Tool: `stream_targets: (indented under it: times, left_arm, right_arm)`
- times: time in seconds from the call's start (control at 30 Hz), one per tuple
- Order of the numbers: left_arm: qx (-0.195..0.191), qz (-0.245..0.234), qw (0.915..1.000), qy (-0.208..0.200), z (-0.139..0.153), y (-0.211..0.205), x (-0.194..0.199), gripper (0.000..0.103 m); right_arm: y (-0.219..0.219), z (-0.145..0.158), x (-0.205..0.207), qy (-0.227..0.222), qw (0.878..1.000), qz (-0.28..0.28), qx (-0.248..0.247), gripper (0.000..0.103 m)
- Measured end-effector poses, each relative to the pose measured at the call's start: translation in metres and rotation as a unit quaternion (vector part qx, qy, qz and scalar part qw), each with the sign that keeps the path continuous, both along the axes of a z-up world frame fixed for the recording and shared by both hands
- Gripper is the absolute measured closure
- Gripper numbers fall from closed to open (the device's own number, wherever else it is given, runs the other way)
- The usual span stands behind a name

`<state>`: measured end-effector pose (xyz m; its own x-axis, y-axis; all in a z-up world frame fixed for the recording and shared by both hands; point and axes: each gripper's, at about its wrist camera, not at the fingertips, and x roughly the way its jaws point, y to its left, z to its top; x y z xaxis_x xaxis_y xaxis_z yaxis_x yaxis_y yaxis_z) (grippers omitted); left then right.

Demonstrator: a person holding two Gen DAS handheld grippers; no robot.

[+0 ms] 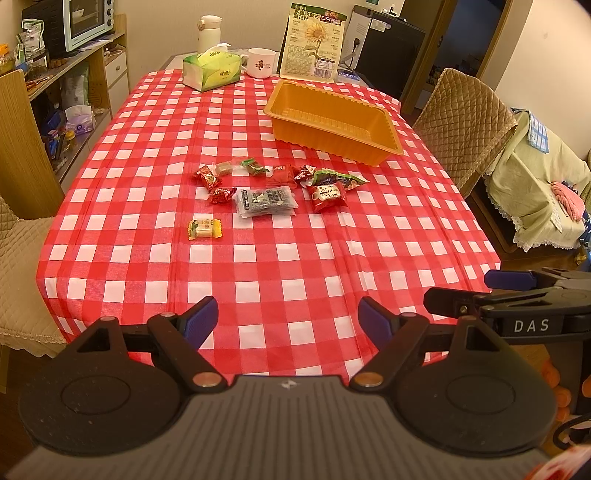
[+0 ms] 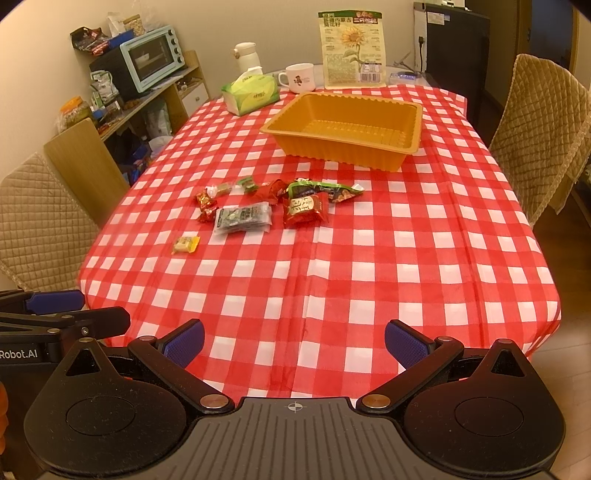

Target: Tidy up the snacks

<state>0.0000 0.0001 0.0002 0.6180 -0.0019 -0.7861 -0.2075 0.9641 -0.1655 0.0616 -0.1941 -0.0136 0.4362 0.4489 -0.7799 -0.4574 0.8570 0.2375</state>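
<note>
Several wrapped snacks lie in a loose cluster mid-table on the red checked cloth: a dark clear-wrapped pack (image 1: 266,201) (image 2: 242,218), a red packet with a bowl picture (image 1: 328,195) (image 2: 305,209), a green bag (image 1: 338,178) (image 2: 325,189), small red candies (image 1: 208,177) (image 2: 205,202) and a yellow sweet (image 1: 204,229) (image 2: 185,244) set apart nearer me. Behind them stands an empty orange tray (image 1: 380,147) (image 2: 402,155). My left gripper (image 1: 287,320) hangs open over the near table edge, nothing between its fingers. My right gripper (image 2: 294,341) (image 1: 458,291) is open too, beside the left one.
At the table's far end stand a green tissue box (image 1: 211,71) (image 2: 251,92), a white mug (image 1: 261,62) (image 2: 300,76), a white flask (image 1: 209,34) and a tall sunflower-seed bag (image 1: 314,42) (image 2: 352,48). Quilted chairs (image 1: 465,122) (image 2: 539,129) flank the table; a shelf with a toaster oven (image 2: 151,55) is on the left.
</note>
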Motion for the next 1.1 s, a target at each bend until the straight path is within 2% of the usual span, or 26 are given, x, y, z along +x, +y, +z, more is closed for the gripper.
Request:
stream_targets:
  times: [0.7, 0.77, 1.1]
  left_arm:
    - [0.0, 0.0, 1.0, 0.0, 0.0, 0.0, 0.0, 0.021]
    - [0.0, 0.001, 1.0, 0.001, 0.002, 0.016, 0.002, 0.021]
    - [-0.001, 0.003, 1.0, 0.002, -0.003, 0.031, 0.009, 0.021]
  right_arm:
    - [0.003, -0.002, 0.003, 0.0, 1.0, 0.001, -0.001, 0.0]
    - [0.004, -0.003, 0.004, -0.001, 1.0, 0.001, -0.001, 0.0]
    - [0.006, -0.006, 0.007, -0.001, 1.0, 0.001, -0.001, 0.0]
